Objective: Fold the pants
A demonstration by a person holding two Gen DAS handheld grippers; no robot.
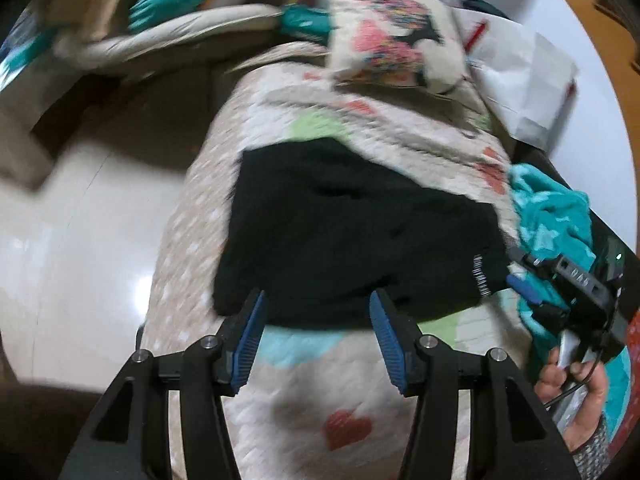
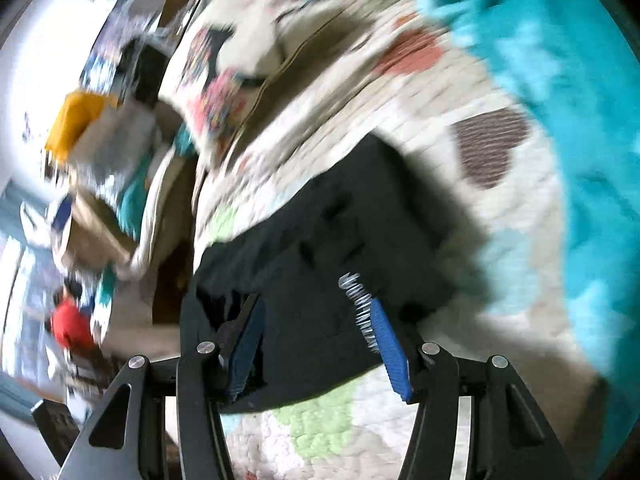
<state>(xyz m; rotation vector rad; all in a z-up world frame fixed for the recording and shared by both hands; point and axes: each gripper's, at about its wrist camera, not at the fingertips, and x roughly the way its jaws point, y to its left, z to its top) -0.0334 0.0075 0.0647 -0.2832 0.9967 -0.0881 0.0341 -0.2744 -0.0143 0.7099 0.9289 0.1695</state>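
Observation:
The black pants (image 1: 352, 236) lie folded into a compact rectangle on a quilted bedspread with hearts (image 1: 344, 428). My left gripper (image 1: 318, 312) is open, its blue pads just at the near edge of the pants, holding nothing. The right gripper (image 1: 560, 292) shows at the right edge of the pants in the left wrist view. In the right wrist view the pants (image 2: 340, 248) lie under my open right gripper (image 2: 320, 324), white lettering (image 2: 360, 304) by its right pad. Both views are blurred.
A teal blanket (image 2: 560, 120) lies bunched right of the pants. A patterned pillow (image 1: 392, 40) sits beyond them. The bed's left edge drops to a shiny floor (image 1: 80, 240). White papers (image 1: 520, 68) and clutter lie at the far right.

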